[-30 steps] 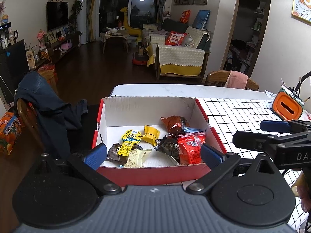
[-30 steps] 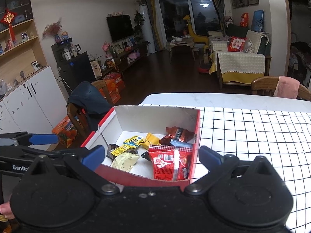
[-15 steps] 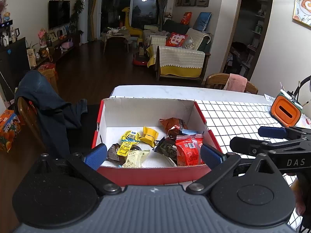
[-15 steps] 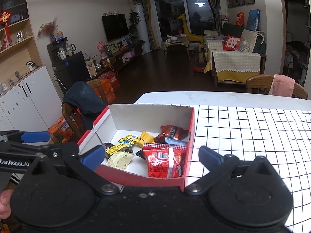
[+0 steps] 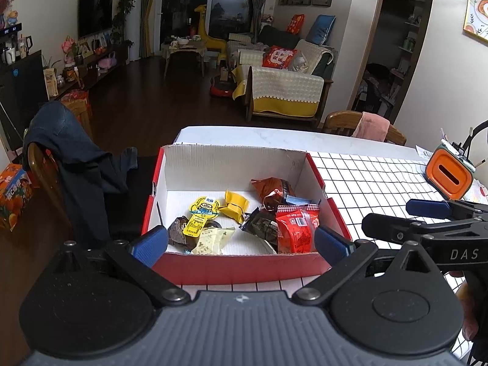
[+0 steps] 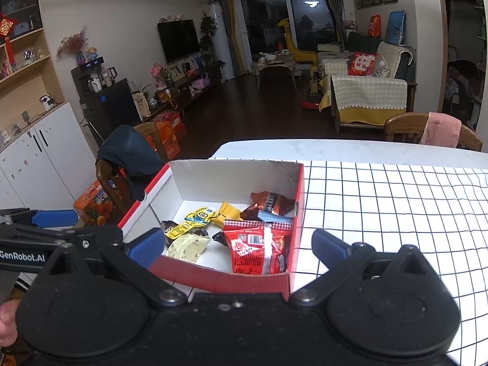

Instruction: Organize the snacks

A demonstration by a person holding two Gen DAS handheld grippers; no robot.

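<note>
So I've got both tongs parked at the near side of the red cardboard box with the white inside (image 5: 244,267), which sits on the white tablecloth with the black grid (image 5: 366,183). My left gripper (image 5: 241,241) has its 2 blue-padded fingers spread wide with nothing between them, and my right gripper (image 6: 238,244) is spread the same way, holding nothing either.

All the snacks are down in the box: a red foil packet (image 5: 297,228) at the near right, a dark green-black wrapped piece (image 5: 262,224) touching its left side, and a shiny brown crinkled bag (image 5: 271,190) behind them, with a blue-edged packet (image 5: 299,200) tucked between the brown bag and the red one. Toward the middle there's a yellow wrapped candy (image 5: 235,206), a yellow cartoon-character pouch (image 5: 201,215) lying over a dark brown wrapper (image 5: 178,231), and a pale yellow-green sachet (image 5: 212,239) nearest me.

An orange rounded container with a slot (image 5: 450,177) stands well off to the right on the cloth.
</note>
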